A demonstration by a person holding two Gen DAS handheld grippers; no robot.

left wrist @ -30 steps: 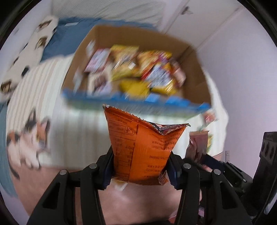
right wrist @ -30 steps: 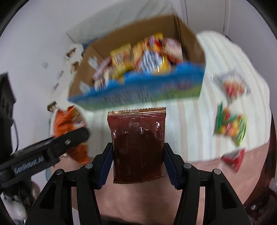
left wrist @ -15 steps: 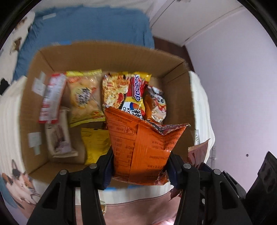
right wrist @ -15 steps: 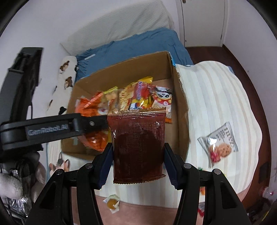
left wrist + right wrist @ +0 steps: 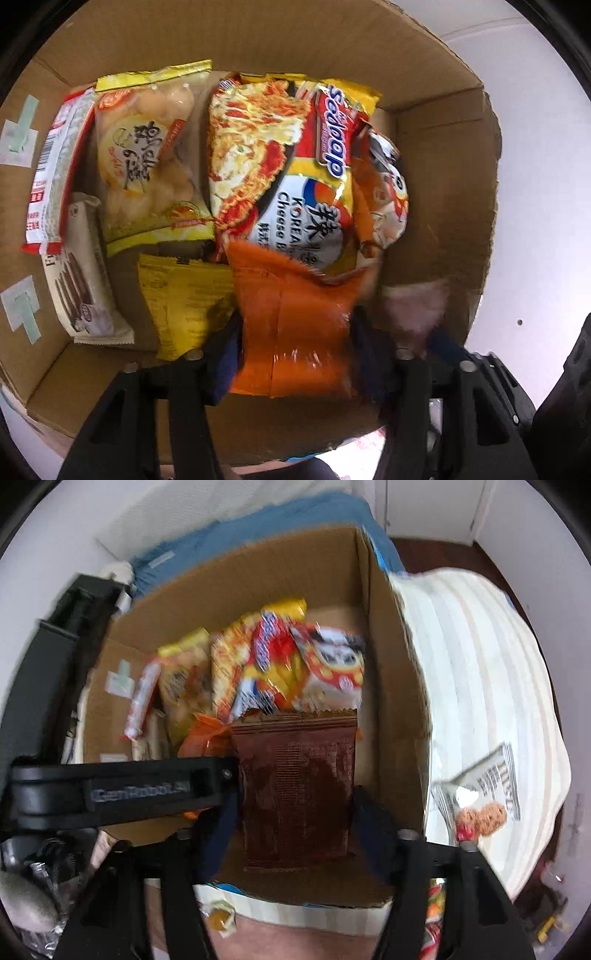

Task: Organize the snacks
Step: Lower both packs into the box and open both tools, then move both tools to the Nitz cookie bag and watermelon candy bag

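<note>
Two packets in hand, one per gripper, both held over the open cardboard box.

Item 1 — orange packet: clamped between the fingers of the left gripper, upright, inside the box mouth, its top edge just in front of the yellow noodle pack. Motion blur softens its edges.

Item 2 — dark brown packet: clamped between the fingers of the right gripper, upright, over the near right part of the box, beside the right wall. The left gripper's black body crosses in front on the left.

Box contents, lying or leaning: the noodle pack, a pale yellow cracker bag, a small yellow sachet, a red-and-white bar, a beige biscuit pack, an orange-and-white bag at the right.

Outside the box: a cookie packet on the striped bedcover, well apart from the box; a small wrapped candy near the front edge.

Step in hand, as judged: delivery of both packets into the box, release not yet made.

Next move calls for: lowering each packet towards a free patch — bare cardboard shows at the near side and along the right wall — then opening the fingers without the two grippers fouling each other. The cookie packet and candy remain to collect.
</note>
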